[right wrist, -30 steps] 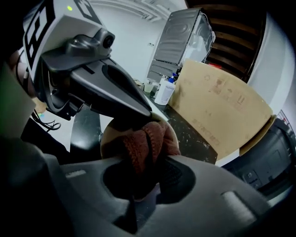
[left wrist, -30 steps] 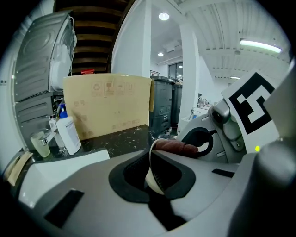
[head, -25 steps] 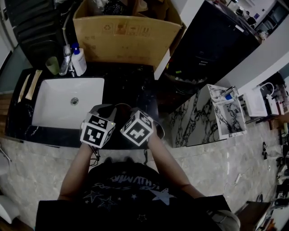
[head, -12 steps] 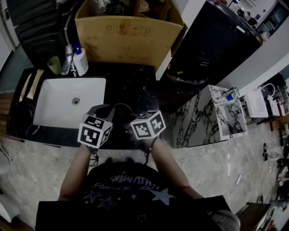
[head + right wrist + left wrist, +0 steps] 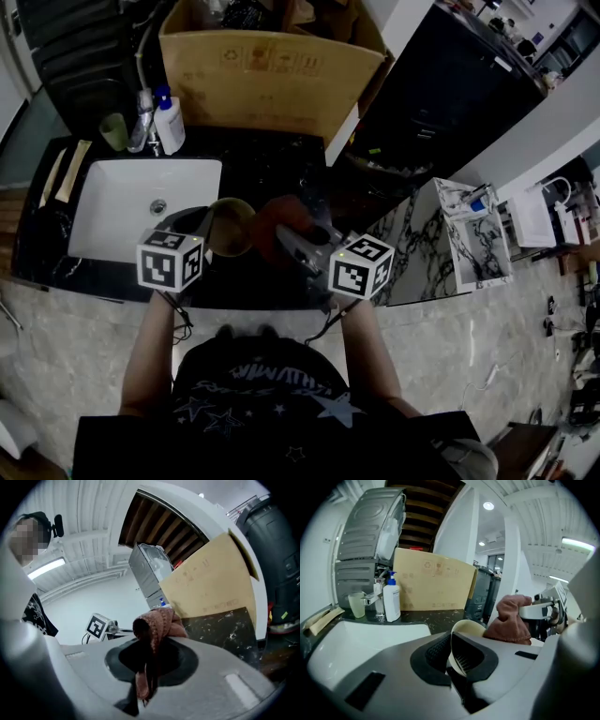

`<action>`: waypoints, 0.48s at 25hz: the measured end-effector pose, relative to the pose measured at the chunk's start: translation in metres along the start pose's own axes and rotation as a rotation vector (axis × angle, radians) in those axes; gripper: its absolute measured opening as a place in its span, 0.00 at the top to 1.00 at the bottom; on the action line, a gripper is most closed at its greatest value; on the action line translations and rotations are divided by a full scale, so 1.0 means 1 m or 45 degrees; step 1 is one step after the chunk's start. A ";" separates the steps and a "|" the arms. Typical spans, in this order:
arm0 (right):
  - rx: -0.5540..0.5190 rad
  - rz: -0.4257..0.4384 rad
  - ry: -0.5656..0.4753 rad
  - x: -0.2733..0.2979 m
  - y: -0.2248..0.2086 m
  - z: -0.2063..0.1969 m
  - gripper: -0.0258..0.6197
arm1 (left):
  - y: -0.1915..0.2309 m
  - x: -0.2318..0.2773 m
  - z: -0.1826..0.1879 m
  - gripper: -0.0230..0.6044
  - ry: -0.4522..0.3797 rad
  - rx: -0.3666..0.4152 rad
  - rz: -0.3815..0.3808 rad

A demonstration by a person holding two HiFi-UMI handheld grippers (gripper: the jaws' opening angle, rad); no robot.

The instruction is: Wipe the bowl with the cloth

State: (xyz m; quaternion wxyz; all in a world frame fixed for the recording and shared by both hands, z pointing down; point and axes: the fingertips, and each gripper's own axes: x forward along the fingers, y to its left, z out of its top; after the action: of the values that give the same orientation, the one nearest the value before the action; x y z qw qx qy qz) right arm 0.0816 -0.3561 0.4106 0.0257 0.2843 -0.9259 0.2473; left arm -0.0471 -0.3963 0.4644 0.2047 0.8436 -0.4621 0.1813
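A cream bowl (image 5: 232, 228) hangs tilted over the black counter, just right of the sink. My left gripper (image 5: 208, 232) is shut on the bowl's rim; in the left gripper view the rim (image 5: 461, 641) is pinched between the two dark pads. A reddish-brown cloth (image 5: 280, 217) is bunched up beside the bowl's right edge, outside it. My right gripper (image 5: 292, 234) is shut on the cloth, which sticks out above the jaws (image 5: 157, 623) and trails down between them. In the left gripper view the cloth (image 5: 511, 620) sits right of the bowl (image 5: 469, 626).
A white sink (image 5: 122, 220) lies to the left, with a soap bottle (image 5: 169, 127), a faucet and a green cup (image 5: 112, 134) behind it. A large cardboard box (image 5: 272, 70) stands at the back of the black counter (image 5: 277, 164). A dark bin (image 5: 441, 89) stands to the right.
The two grippers have drawn apart: the left went left, the right went right, rose and rolled. The bowl and the cloth, hidden under the cubes before, now show between them.
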 end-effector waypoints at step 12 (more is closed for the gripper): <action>0.140 -0.019 0.129 0.044 0.006 -0.066 0.88 | -0.016 -0.030 0.064 0.93 -0.335 -0.393 -0.255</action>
State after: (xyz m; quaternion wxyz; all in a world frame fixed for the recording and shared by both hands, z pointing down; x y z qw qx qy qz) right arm 0.0356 -0.3428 0.4743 0.0588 0.2791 -0.9063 0.3118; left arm -0.0415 -0.3996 0.3923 0.2861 0.8605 -0.4208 -0.0244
